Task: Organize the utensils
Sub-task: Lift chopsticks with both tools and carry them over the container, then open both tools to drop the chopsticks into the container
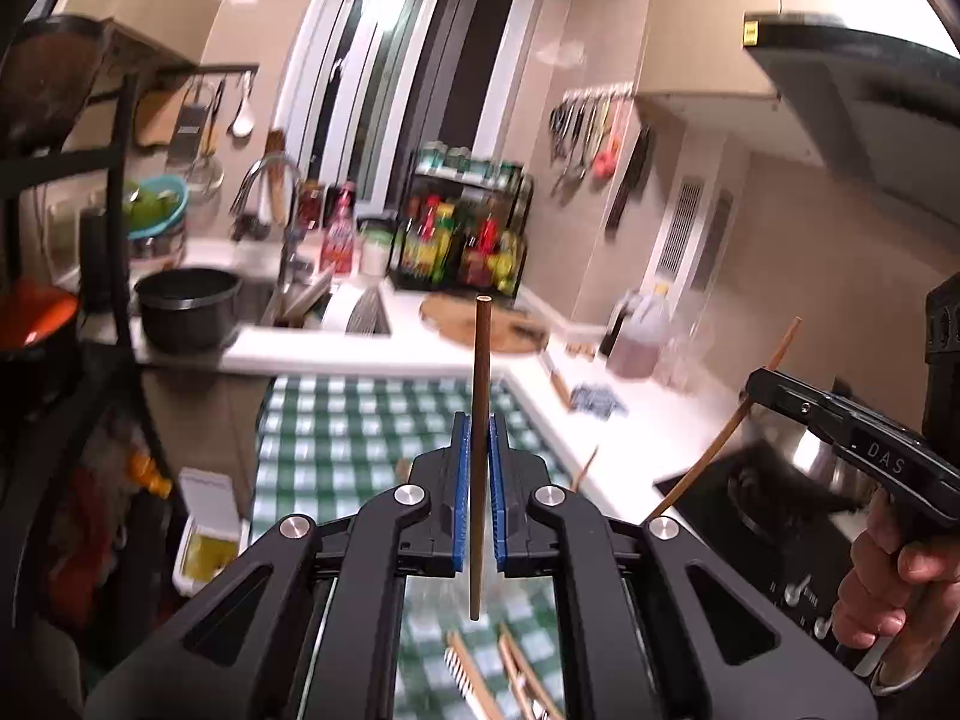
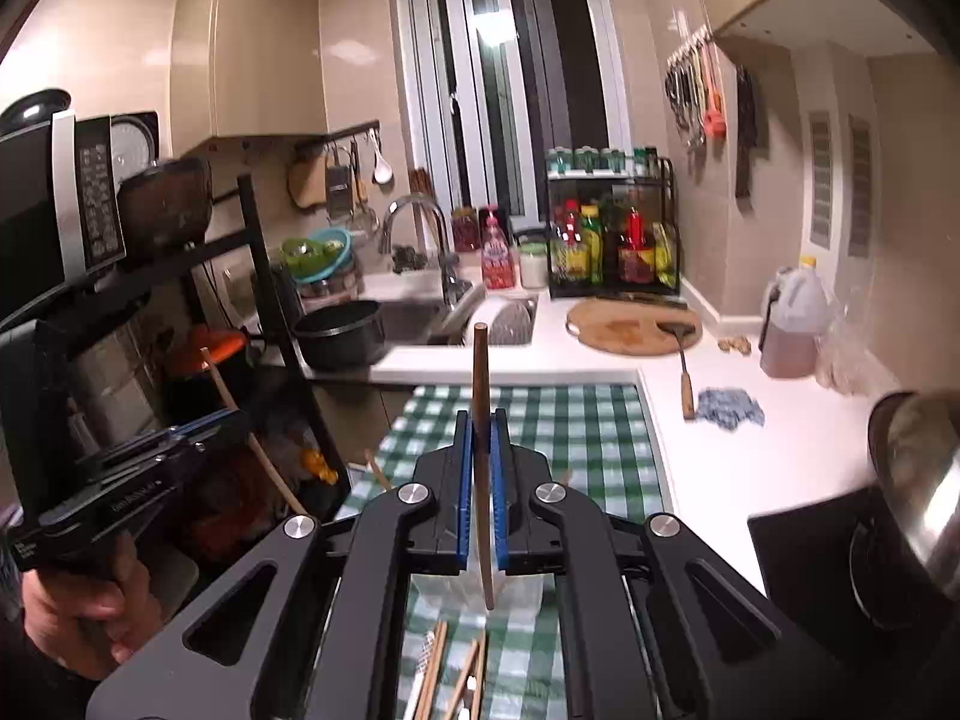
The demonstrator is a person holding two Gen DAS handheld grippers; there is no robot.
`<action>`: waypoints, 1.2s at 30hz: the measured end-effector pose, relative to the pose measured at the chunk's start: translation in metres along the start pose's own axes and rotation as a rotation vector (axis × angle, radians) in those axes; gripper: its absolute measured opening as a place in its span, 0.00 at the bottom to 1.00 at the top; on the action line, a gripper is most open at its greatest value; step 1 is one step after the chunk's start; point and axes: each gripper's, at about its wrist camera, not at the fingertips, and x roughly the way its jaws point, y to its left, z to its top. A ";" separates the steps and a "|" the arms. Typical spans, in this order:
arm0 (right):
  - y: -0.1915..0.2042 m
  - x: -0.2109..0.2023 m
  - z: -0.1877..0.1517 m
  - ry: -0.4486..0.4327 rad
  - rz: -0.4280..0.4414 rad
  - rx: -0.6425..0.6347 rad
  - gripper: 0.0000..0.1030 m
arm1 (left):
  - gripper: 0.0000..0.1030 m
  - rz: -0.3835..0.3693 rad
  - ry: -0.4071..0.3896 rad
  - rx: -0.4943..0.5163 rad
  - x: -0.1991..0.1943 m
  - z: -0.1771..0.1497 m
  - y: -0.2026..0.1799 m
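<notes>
Where chopsticks lie: checkered cloth [image 2: 576, 420]

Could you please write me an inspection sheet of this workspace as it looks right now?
Surface: green checked cloth beside a white counter.
Job's things: one brown chopstick in the left gripper, another chopstick in the right; loose utensils on the cloth below.
Clutter: blue rag, cutting board, oil jug.
Grippers: left gripper and right gripper both clamped.
Cables: nothing seen.
Surroundings: sink, black pot, condiment rack.
</notes>
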 end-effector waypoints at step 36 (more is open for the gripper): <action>-0.001 0.151 -0.064 0.198 -0.013 -0.034 0.08 | 0.06 0.018 0.165 0.008 0.122 -0.056 0.031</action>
